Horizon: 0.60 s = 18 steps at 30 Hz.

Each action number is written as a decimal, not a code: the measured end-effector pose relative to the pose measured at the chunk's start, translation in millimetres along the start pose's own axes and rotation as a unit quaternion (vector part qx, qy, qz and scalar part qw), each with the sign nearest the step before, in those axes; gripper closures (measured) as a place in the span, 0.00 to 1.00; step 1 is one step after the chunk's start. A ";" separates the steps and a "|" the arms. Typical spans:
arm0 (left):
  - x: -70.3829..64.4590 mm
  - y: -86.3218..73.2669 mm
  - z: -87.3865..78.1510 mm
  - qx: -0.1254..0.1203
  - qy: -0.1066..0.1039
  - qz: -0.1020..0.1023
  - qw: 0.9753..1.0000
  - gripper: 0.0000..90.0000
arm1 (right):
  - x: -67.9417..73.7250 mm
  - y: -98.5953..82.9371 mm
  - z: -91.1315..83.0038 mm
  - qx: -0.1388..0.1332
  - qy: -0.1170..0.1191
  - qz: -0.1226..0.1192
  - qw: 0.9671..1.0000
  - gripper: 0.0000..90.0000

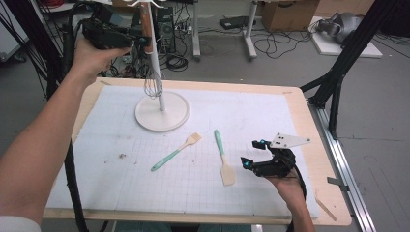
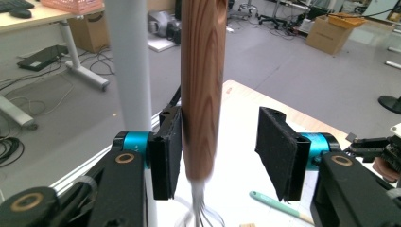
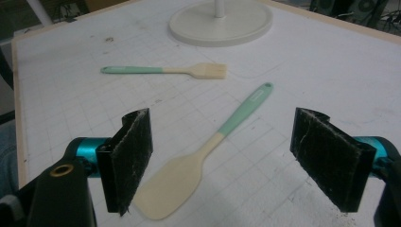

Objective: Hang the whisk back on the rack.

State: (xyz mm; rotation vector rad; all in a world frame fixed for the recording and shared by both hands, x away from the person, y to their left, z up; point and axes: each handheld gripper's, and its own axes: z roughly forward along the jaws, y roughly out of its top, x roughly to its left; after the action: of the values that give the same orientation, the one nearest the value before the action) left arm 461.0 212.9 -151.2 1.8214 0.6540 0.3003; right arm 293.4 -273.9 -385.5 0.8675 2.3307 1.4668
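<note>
- Currently the whisk [image 1: 151, 72] hangs beside the pole of the white stand [image 1: 162, 113], near the far left corner of the surface [image 1: 309, 140]; its wooden handle is up at the stand's top and its wire loops hang above the round base.
- Left gripper [image 1: 126, 39]: raised at the whisk handle. In the left gripper view the jaws stand spread, the handle [image 2: 202, 90] between them; one pad [image 2: 171, 151] touches or nearly touches the wood, the other pad is clear of it. No pinch is applied.
- Right gripper [image 1: 253, 153]: held low near the right edge of the surface, jaws spread and holding nothing. In the right gripper view the spatula [image 3: 208, 151] lies on the surface between and ahead of the jaws, blade nearest the camera.
- Judged progress: one utensil of three is on the stand. The spatula [image 1: 223, 157] and the brush [image 1: 176, 151] lie flat at mid-surface, near each other but apart, neither touched. Hanging these two appears to be the remaining work, provided the stand is the intended destination.
- Judged next condition: the left gripper must clear the handle without swinging the whisk; the right gripper is placed for a pick of the spatula.
- Not determinable:
  - The hook or peg carrying the whisk is cut off at the top edge of the high view, so a secure hang cannot be confirmed.
  - The handle's top end is cut off in the left gripper view.
  - The number of free hooks cannot be told.
  - The whisk wires are blurred at the bottom of the left gripper view.
</note>
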 end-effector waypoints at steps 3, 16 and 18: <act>-0.5 -2.4 -5.2 -0.001 0.004 0.001 1.000 0.56 | -2.7 -0.5 -0.9 -0.002 -0.002 0.001 1.000 0.23; -9.5 -14.0 -20.0 0.002 0.011 0.008 1.000 0.54 | -2.2 2.1 4.1 -0.005 0.002 0.001 1.000 0.23; -11.0 -15.1 -19.5 0.002 0.008 0.008 1.000 0.54 | -2.5 2.4 4.7 -0.006 0.002 0.000 1.000 0.23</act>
State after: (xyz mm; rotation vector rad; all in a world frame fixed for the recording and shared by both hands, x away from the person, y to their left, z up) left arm 437.9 225.5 -157.2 1.8308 0.6520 0.3237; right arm 298.6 -271.3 -385.8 0.8628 2.3215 1.4820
